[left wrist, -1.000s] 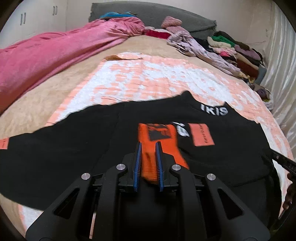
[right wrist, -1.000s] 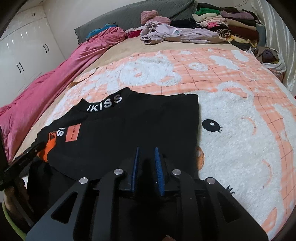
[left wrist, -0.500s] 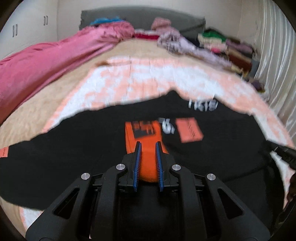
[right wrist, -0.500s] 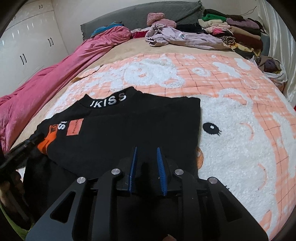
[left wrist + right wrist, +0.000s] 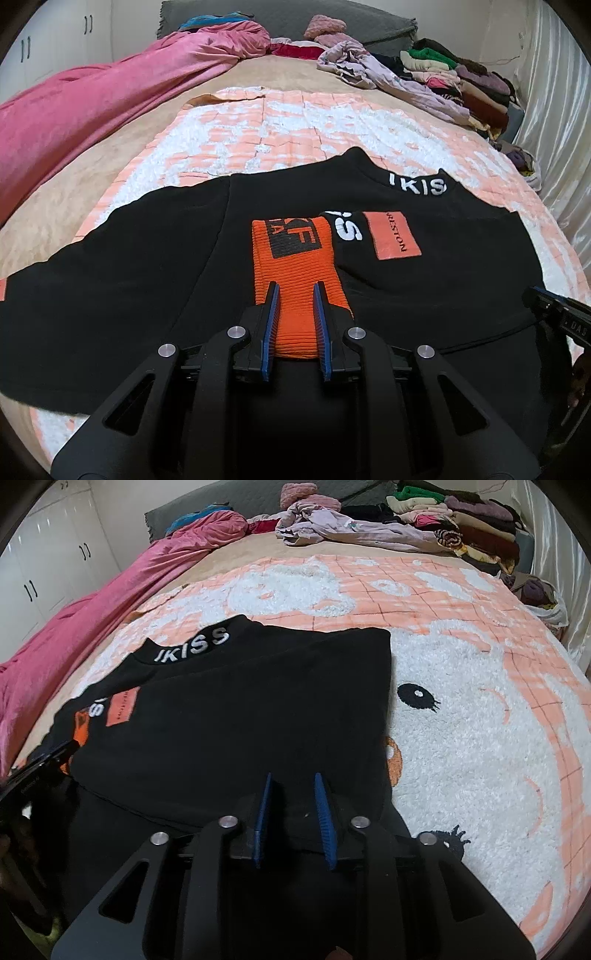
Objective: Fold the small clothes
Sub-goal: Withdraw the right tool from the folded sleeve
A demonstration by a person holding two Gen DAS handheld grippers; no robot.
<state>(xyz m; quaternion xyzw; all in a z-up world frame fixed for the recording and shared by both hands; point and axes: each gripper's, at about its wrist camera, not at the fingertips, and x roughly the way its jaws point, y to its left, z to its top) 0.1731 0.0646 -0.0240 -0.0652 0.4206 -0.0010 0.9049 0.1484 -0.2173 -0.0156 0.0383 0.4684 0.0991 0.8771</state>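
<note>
Two grippers hang over one black sweater (image 5: 236, 716) that lies on the peach-and-white blanket (image 5: 480, 738) on the bed. My left gripper (image 5: 295, 293) has its jaws a little apart, just eased open, with the sweater's orange ribbed cuff (image 5: 295, 266) lying between the pads; I cannot tell whether they press it. My right gripper (image 5: 293, 781) has its jaws parted, just opened wider, above the folded black hem, which is too dark to read. The collar lettering is cut off in the left view. The other gripper shows only as a dark sliver at each frame's edge.
</note>
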